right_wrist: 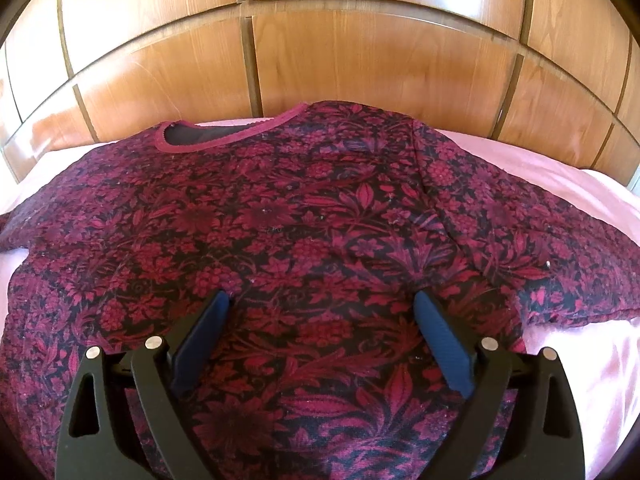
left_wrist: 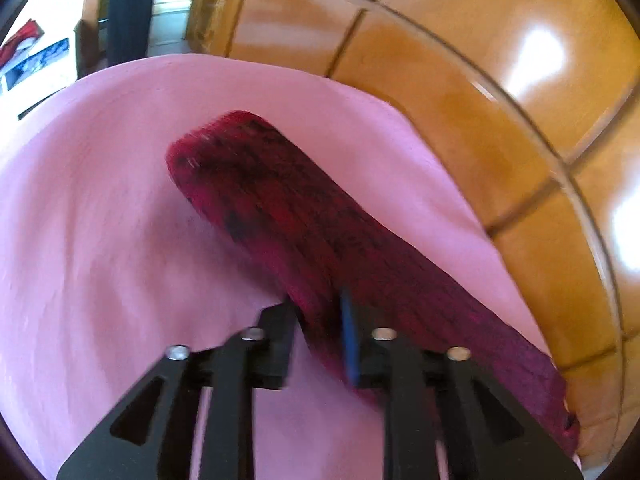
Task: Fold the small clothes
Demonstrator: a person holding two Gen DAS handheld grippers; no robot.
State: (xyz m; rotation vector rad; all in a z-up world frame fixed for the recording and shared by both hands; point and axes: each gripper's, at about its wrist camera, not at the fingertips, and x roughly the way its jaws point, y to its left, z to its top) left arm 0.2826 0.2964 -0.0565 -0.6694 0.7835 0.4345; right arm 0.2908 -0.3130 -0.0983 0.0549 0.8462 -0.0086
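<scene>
A dark red floral long-sleeved top (right_wrist: 304, 232) lies spread flat on a pink sheet (right_wrist: 592, 360), neckline (right_wrist: 224, 136) toward the far wooden panels. My right gripper (right_wrist: 322, 300) is open and empty, hovering just over the lower middle of the top. In the left wrist view my left gripper (left_wrist: 318, 308) is shut on one sleeve of the top (left_wrist: 280, 200), which runs up and away from the jaws over the pink sheet (left_wrist: 100, 220). That view is blurred.
Glossy wooden panelled doors (right_wrist: 340, 52) stand right behind the sheet and show in the left wrist view (left_wrist: 460, 60) on the right. A bright room area with a dark hanging cloth (left_wrist: 128, 8) shows at the far left.
</scene>
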